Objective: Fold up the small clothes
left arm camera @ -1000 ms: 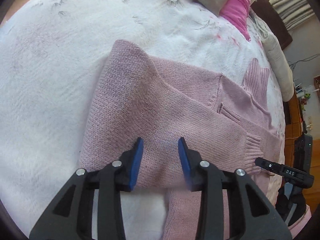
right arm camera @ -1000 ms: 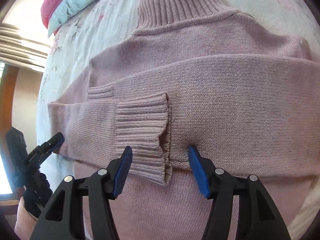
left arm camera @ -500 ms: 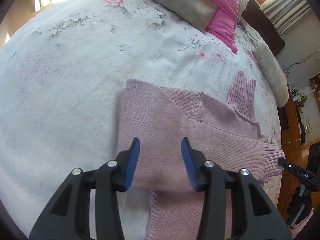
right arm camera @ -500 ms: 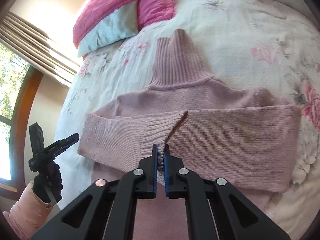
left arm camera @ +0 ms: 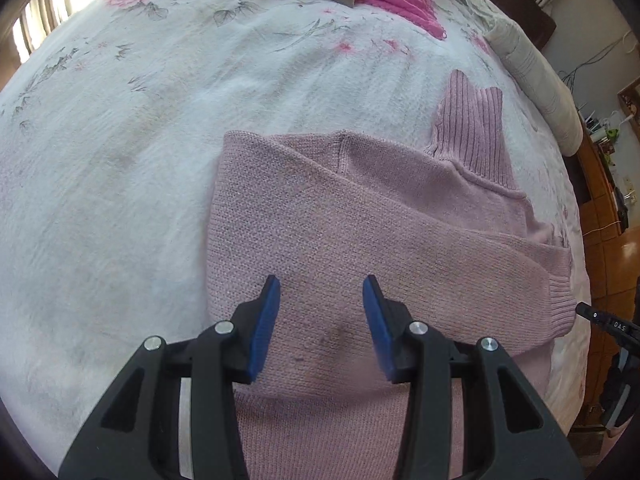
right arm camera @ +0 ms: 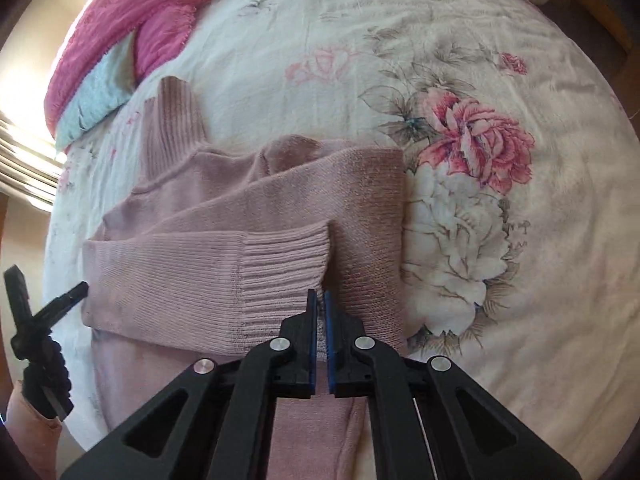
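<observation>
Right gripper (right arm camera: 319, 300) is pinching the ribbed cuff (right arm camera: 286, 268) of the pink sweater (right arm camera: 248, 216) lying on the floral bedspread (right arm camera: 500, 240), collar at 11 o'clock. Left gripper (left arm camera: 320, 292) is hovering wide open, gripping nothing. Thin grip risks slipping, sleeve flopping crooked.

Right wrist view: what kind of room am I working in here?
Most likely a bedroom. The mauve knitted turtleneck sweater lies on a bed covered by a white rose-print bedspread, with a pink and pale blue pillow at its far end and striped curtains at a bright window.
</observation>
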The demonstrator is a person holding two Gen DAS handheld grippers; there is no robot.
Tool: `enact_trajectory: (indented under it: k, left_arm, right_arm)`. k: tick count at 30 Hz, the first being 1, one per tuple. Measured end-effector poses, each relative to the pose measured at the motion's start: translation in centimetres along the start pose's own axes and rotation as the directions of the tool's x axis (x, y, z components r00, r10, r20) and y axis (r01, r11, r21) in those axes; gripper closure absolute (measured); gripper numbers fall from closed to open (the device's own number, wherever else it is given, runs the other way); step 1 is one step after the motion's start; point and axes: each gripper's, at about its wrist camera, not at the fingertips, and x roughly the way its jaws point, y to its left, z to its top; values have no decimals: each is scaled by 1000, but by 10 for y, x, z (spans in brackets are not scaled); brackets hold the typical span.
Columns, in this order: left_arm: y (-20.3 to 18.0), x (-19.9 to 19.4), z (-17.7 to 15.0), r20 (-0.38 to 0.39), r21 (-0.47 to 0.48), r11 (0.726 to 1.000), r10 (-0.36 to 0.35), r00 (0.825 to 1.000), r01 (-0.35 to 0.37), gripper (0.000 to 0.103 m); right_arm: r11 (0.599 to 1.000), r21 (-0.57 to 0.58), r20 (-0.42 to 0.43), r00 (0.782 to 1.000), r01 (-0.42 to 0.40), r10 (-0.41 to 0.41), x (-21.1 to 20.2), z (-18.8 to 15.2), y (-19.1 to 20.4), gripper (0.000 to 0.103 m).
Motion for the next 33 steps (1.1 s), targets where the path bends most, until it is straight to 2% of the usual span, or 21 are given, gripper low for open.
enact_trajectory:
  k: [2,4,7,9,12,16,20,24,26,28,30,33]
  left_arm:
    - [-1,13,-1,-36,19,1000,24,999,-23,60]
    - [-3,13,1,-41,36,999,36,999,-35,60]
    - [-12,-8,4,6,31,999,-29,1000,28,58]
    - [-24,-18,8,35,62,997,-50,998,48,56]
    - [-42,-8,8,8,101,992,-73,997,72,55]
    - [-50,22,1,-46,131,991,-19,999,24,55]
    - [-50,34,-5,-40,168,986,3,999,4,55]
    - [-49,38,-2,-54,170,985,-8,998,17,53]
    - [-53,32,4,-70,160,987,-7,998,18,55]
    - [-60,16,17,-34,172,983,-67,997,72,54]
    - [-71,5,37,10,206,974,-98,995,94,50]
    - [-85,16,79,25,213,970,-127,992,119,48]
  right_arm:
    - [1000,21,-42,999,22,-21,17,-2,-7,97]
    - [999,34,-32,999,35,-34,17,-5,-10,96]
    - [996,31,60,995,-83,81,-8,-8,-4,94]
    - [993,-25,72,990,-116,118,-17,-6,10,88]
    - [994,-82,18,997,-74,76,-2,-3,26,88]
    - [999,-37,-45,999,-32,31,28,-6,16,86]
    - [998,-11,-51,997,-54,54,42,-11,8,89]
    - [998,3,-66,995,-69,69,49,-9,5,90]
    - [998,-20,-93,994,-55,53,45,-2,11,89]
    - [994,-89,-46,997,-60,56,24,7,25,85]
    - [984,-129,10,992,-121,123,6,25,40,74]
    - [967,-158,42,977,-198,207,6,69,61,69]
